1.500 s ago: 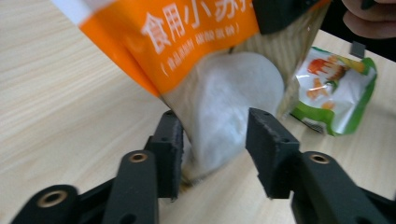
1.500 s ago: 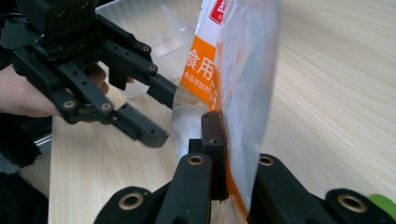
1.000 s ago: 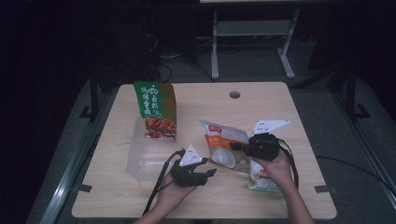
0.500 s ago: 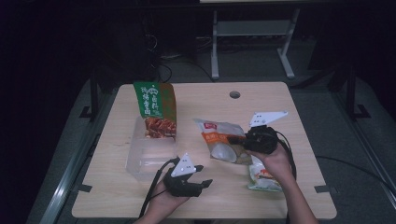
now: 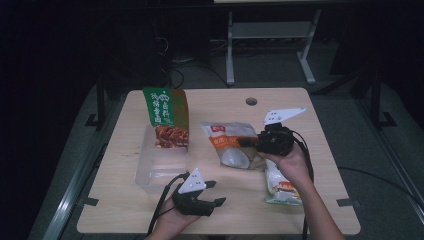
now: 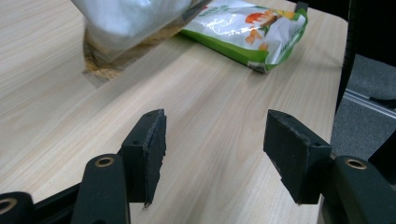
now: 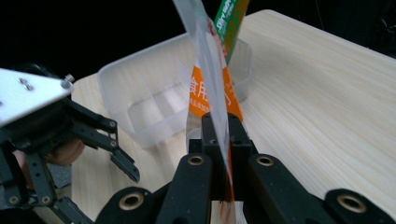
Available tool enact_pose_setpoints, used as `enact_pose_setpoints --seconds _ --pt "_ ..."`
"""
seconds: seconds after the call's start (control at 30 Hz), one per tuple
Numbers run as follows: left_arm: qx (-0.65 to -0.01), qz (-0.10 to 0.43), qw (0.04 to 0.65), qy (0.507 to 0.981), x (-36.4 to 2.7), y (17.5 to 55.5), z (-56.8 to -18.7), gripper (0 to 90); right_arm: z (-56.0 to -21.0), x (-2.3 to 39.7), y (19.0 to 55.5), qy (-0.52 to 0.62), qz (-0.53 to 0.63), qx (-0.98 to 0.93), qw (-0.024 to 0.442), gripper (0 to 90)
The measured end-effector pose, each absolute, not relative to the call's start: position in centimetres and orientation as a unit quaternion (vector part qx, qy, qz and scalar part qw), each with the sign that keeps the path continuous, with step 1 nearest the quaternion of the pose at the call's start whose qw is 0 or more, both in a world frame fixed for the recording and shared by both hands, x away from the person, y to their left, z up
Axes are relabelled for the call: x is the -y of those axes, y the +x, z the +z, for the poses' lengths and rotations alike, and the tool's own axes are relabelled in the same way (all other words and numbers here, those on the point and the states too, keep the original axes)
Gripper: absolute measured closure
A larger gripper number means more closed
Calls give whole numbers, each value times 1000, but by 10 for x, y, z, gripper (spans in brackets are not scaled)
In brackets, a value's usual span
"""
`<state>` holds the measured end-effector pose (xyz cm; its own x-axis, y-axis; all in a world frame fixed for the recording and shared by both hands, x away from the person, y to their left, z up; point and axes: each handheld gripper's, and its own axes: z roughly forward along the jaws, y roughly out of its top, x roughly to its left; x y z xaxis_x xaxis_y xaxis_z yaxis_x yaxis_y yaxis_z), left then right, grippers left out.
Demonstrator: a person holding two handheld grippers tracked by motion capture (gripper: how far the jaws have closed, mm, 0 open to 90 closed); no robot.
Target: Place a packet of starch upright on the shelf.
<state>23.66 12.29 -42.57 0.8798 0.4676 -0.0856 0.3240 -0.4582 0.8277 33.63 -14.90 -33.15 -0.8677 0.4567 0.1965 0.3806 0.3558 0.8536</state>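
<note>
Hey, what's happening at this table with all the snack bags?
A person holds a gripper in each hand. The right gripper is shut on the edge of the orange snack bag, lifting it off the table. The left gripper is open near the table's front edge, holding nothing. A green bag stands in a clear plastic box, and another packet lies under the person's right hand.

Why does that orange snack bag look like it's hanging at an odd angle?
The right tool is pinching the orange bag by one edge and lifting it, so it tilts. Nothing looks spilled or torn.
</note>
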Motion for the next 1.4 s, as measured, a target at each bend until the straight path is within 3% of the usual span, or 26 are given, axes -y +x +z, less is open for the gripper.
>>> enact_pose_setpoints --seconds 0.67,1.4 --pt "-228 67 474 848 -135 232 -422 379 -292 81 358 197 507 -838 28 900" --pt "-210 88 455 861 -150 225 -419 369 -300 -3 379 163 526 -835 -5 900"
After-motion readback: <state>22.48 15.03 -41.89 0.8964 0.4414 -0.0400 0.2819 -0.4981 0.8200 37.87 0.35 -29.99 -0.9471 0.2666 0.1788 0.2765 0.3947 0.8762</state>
